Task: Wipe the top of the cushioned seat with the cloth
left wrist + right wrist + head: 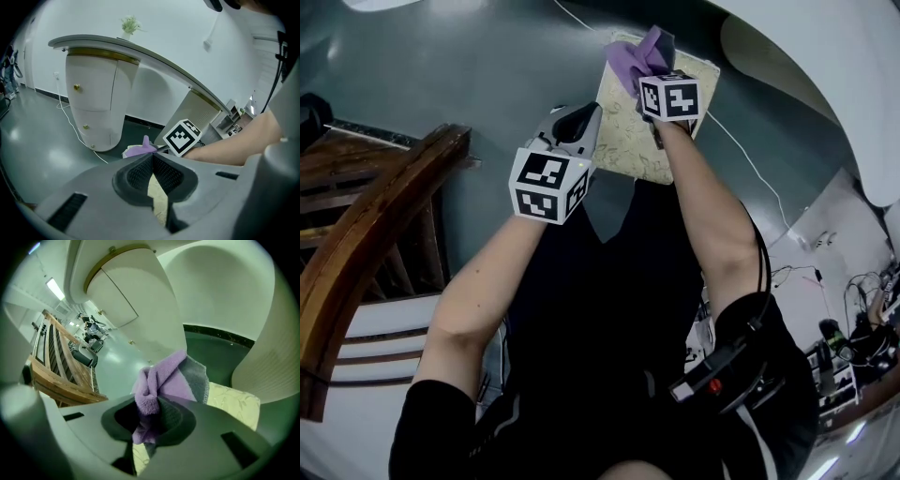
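The cushioned seat (623, 127) is a cream, leaf-patterned square pad on a low stool below me. My right gripper (654, 49) hovers over its far edge, shut on a bunched purple and grey cloth (636, 58). In the right gripper view the cloth (161, 380) spills out of the jaws, with the seat (234, 404) just beyond. My left gripper (586, 114) hangs above the seat's near left edge, shut and holding nothing. The left gripper view shows the seat (157, 193) under the jaws, and the cloth (138, 150) beside the right gripper's marker cube (183, 137).
A wooden slatted chair (375, 225) stands at the left. A white curved counter (811, 66) rises behind and to the right of the seat, with a white rounded cabinet (96, 103) under it. A thin white cable (750, 164) lies on the grey-green floor.
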### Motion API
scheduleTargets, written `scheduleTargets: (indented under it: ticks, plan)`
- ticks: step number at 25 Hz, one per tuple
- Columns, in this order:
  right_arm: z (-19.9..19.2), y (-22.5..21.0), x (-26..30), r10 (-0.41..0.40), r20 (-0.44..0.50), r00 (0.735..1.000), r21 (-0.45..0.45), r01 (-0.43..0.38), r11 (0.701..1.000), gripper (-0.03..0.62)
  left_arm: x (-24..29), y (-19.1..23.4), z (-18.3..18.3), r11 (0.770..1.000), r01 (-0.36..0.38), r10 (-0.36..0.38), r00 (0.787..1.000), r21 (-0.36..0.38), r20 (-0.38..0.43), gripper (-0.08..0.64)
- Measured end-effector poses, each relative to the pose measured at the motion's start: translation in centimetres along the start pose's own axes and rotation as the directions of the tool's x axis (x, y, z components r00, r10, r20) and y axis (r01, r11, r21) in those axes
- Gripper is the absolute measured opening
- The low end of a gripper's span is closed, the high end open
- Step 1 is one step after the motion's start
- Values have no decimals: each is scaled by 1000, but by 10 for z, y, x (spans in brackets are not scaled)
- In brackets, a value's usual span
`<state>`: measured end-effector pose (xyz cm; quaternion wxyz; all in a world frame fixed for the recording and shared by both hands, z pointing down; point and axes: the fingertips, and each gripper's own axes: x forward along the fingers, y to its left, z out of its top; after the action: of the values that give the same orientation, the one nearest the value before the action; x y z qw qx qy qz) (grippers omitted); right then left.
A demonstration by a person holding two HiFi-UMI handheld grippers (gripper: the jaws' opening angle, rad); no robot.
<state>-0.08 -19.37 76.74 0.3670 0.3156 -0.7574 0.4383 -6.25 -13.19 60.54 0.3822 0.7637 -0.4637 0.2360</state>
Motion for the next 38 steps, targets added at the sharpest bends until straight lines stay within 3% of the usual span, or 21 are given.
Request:
scheduleTargets:
  ticks: [8, 13, 21, 26, 31, 38]
  plan:
    - [-15, -42, -26, -8, 12, 1000, 38, 8, 999, 72, 15, -35, 1, 996, 49, -48, 999, 69, -11, 3]
    - [-22, -62, -35, -4, 33, 999, 97, 1, 995, 72, 23, -38, 4, 997, 28, -27, 1000, 68, -12, 3]
    - [-41, -102, -64, -45, 8, 999, 154, 43, 987, 72, 25, -59, 13, 995, 30, -29, 1000, 96, -11, 3]
    - [-51, -129, -81, -116, -12, 993, 174, 117, 978, 77, 24, -71, 18, 993, 43, -42, 999, 113, -8, 3]
    - [-52, -122, -110, -118, -3, 993, 129, 117, 985, 77, 11, -83, 34, 990, 53, -55, 998, 127, 13, 3]
    - [-16, -75, -178, -105, 135, 985, 101, 92, 991, 77, -21, -97, 70, 983, 76, -86, 995, 170, 56, 3]
